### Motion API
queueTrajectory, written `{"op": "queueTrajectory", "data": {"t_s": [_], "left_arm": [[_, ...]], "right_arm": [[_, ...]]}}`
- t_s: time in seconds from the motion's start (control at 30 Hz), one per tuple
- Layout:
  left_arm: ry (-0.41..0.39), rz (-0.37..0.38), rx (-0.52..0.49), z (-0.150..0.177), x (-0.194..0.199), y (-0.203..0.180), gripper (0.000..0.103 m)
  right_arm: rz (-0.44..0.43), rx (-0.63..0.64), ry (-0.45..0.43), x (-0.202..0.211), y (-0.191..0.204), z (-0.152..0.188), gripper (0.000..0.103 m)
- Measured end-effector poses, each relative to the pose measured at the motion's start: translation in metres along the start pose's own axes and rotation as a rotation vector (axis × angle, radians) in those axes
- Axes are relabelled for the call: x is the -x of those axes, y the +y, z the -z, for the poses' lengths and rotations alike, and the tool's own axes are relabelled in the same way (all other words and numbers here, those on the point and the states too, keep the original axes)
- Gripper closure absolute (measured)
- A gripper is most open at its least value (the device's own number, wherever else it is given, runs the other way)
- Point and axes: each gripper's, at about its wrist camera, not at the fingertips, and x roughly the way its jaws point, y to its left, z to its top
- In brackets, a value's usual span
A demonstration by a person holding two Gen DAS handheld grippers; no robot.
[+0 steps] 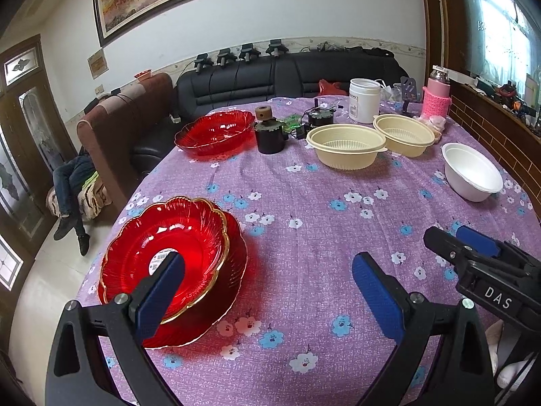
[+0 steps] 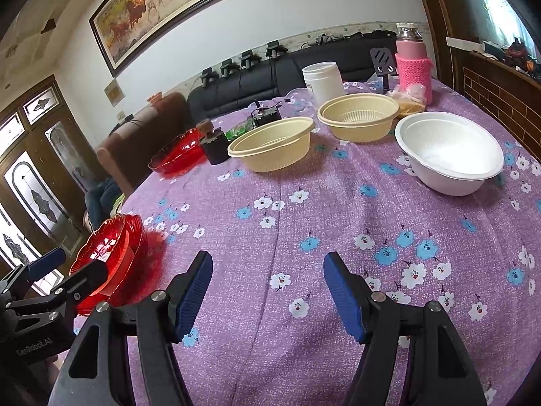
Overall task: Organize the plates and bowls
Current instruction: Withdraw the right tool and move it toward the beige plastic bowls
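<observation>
Red dishes (image 1: pixel 162 257) are sitting stacked at the table's (image 1: pixel 304 237) near-left edge, both grippers (image 1: pixel 267 291) (image 2: pixel 267 291) are hovering wide and empty, so the far red dish (image 1: pixel 214 132) is probably calling for a gentle rim pinch.

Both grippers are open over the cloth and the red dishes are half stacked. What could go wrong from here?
1. The red bowl and plate stack sits near the table edge; a nudge from the left gripper might push it off.
2. The white bowl looks light and may tip under the right gripper.
</observation>
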Motion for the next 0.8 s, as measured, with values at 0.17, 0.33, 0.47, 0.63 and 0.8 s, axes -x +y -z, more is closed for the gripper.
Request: {"op": "queueTrajectory", "data": {"t_s": [0.17, 0.33, 0.47, 0.63, 0.8], "left_arm": [[-0.002, 0.01, 0.006, 0.0, 0.001, 0.001, 0.004], [-0.006, 0.021, 0.019, 0.0, 0.004, 0.005, 0.004], [-0.013, 0.03, 0.025, 0.0, 0.006, 0.008, 0.004], [-0.016, 0.038, 0.033, 0.001, 0.008, 0.012, 0.004], [-0.017, 0.043, 0.032, 0.0, 0.008, 0.016, 0.004]], "right_arm": [[-0.001, -0.005, 0.008, -0.002, -0.002, -0.001, 0.031], [0.0, -0.007, 0.01, -0.003, -0.003, -0.008, 0.031], [-0.007, -0.039, 0.018, -0.012, -0.011, -0.027, 0.031], [-0.011, -0.108, 0.017, -0.042, -0.028, -0.068, 0.031], [-0.032, -0.243, 0.069, -0.089, -0.045, -0.109, 0.031]]}}
